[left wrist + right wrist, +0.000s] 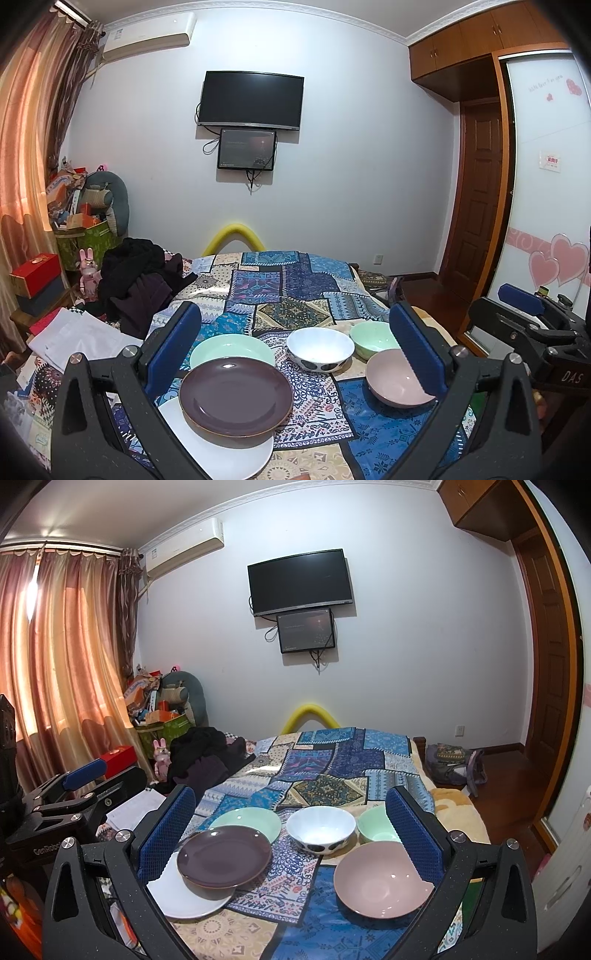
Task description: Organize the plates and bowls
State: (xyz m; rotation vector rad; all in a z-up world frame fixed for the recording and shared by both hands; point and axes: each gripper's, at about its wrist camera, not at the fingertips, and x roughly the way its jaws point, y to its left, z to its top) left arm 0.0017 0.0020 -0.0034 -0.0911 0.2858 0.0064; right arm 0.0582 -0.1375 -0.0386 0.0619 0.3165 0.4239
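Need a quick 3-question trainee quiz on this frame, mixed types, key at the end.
1. True or false: the purple plate lies partly on the white plate.
2. How many bowls are on the patchwork cloth?
3. Which bowl lies nearest the right gripper? A) white spotted bowl B) pink bowl C) green bowl

Key: 1 true. 2 three. 3 B. Both the right and the left gripper are open and hold nothing; a green plate lies behind the purple one.
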